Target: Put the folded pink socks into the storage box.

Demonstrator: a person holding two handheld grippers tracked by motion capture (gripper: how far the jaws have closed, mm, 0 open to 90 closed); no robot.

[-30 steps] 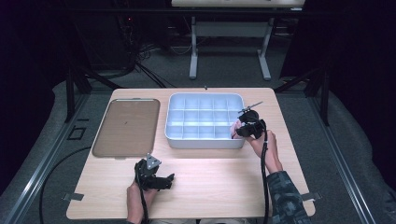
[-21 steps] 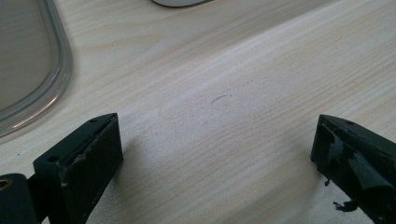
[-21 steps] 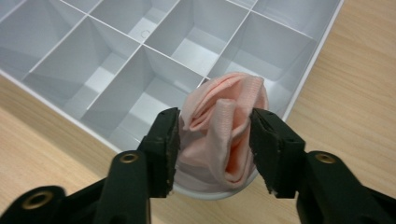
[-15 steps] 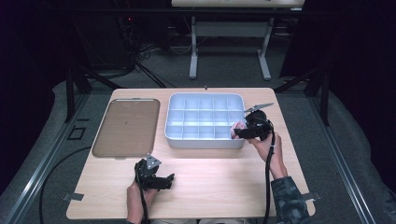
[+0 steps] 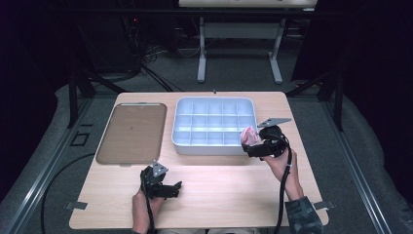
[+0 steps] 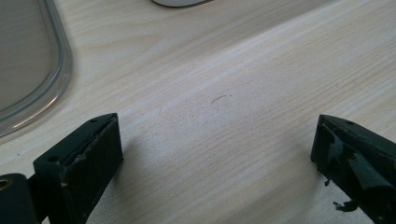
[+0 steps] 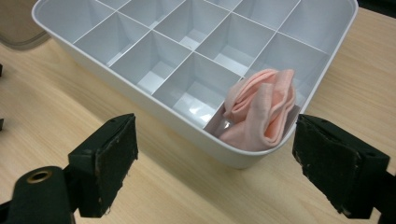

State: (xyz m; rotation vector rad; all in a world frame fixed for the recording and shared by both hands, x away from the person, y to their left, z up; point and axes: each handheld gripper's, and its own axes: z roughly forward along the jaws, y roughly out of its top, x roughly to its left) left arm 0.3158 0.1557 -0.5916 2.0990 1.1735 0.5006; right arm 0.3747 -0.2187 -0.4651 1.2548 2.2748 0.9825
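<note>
Your right tool (image 7: 215, 163), its jaws just spread wide and empty, hangs just short of the crumpled pink cloth (image 7: 261, 109), which sits in the nearest corner compartment of the white plastic divided organiser tray (image 7: 154, 100). Your left tool (image 6: 215, 158) gapes over bare counter (image 6: 224, 74).

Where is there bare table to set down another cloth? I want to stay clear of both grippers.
Bare wood lies between the left gripper and the right gripper, in front of the white divided bin. The brown tray is also empty. It is crowded at the bin's near right corner, where the pink cloth sits.
</note>
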